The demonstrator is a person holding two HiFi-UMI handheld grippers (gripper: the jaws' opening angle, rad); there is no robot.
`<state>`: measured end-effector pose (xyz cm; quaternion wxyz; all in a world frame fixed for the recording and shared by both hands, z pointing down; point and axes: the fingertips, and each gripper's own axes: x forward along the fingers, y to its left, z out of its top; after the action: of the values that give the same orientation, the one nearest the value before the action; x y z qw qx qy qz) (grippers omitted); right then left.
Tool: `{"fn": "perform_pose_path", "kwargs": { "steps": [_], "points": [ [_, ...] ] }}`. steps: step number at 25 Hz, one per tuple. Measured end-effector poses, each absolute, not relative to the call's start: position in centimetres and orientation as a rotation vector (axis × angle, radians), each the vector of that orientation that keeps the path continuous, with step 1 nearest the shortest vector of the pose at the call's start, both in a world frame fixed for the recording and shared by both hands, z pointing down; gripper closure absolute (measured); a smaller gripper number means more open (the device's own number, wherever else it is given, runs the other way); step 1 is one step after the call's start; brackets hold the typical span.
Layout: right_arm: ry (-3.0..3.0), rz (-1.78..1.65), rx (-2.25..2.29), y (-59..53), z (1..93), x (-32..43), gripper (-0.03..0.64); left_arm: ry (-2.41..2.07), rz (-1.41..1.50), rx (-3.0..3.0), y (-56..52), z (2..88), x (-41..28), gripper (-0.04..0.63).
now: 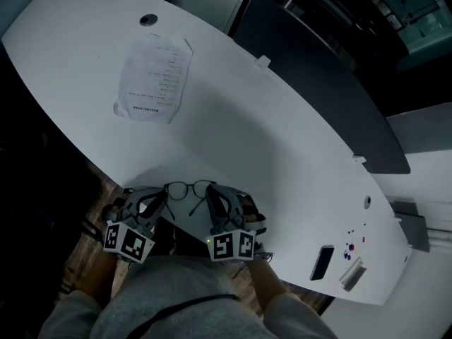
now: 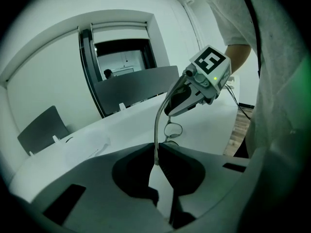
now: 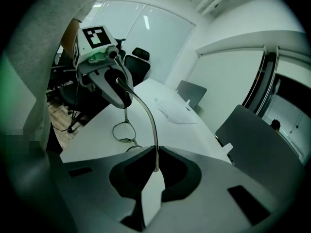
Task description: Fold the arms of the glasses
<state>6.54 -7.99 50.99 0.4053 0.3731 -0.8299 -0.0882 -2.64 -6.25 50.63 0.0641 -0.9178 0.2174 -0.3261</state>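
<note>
At the left of the head view, the left gripper [image 1: 161, 199] reaches forward and down from a forearm [image 1: 90, 282] that comes in from the bottom edge. Its marker cube faces up, and its nose is angled inward toward the middle. Its own view shows the jaws closed together on the thin tip of one arm of the glasses [image 1: 189, 188], which curves up and away from the pads.

The glasses sit between the two grippers at the near edge of the white table [image 1: 282, 154], with the round lenses facing away from the person. I cannot tell whether the frame touches the tabletop.

The right gripper [image 1: 212, 200] mirrors the left, tilted down and angled inward. Its jaws are pinched on the other arm's tip.
</note>
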Motion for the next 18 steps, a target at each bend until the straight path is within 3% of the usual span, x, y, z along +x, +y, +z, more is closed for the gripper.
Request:
{"fn": "perform_pose_path", "kwargs": {
  "steps": [18],
  "points": [
    [-1.749, -0.604, 0.67, -8.8, 53.9, 4.1, 0.583, 0.629, -0.969, -2.794, -6.5, 51.1, -3.1, 0.557]
  ]
}}
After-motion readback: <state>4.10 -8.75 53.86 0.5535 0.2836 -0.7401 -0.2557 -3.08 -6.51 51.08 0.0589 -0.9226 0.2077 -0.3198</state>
